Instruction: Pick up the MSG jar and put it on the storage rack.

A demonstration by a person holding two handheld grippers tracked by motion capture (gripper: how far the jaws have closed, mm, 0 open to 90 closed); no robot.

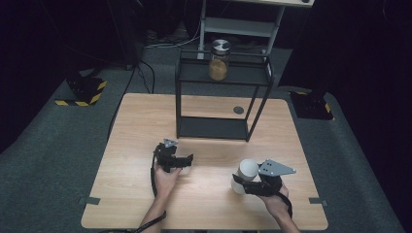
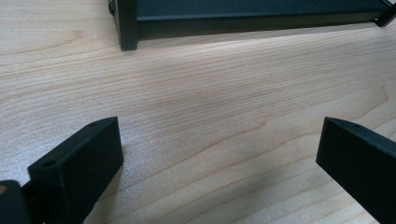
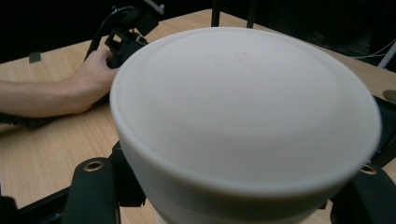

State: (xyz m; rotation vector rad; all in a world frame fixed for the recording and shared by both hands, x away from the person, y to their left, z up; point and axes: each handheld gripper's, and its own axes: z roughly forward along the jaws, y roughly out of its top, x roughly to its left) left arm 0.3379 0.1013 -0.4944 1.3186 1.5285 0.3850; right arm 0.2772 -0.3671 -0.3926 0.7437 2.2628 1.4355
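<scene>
My right gripper [image 1: 241,180] is shut on a white round container [image 1: 247,170], held a little above the front right of the wooden table [image 1: 136,121]. In the right gripper view the container's pale flat end [image 3: 247,112] looms close, with a black jaw pressed against each side. My left gripper [image 1: 174,156] rests low over the table's middle left. Its jaws stand wide apart with only bare wood between them [image 2: 219,154].
A black two-level metal rack [image 1: 221,80] stands at the back of the table; its base bar [image 2: 252,18] lies just ahead of the left gripper. A glass jar [image 1: 219,60] with a metal lid and yellowish contents sits on its top shelf. The person's other hand [image 3: 93,70] lies on the table.
</scene>
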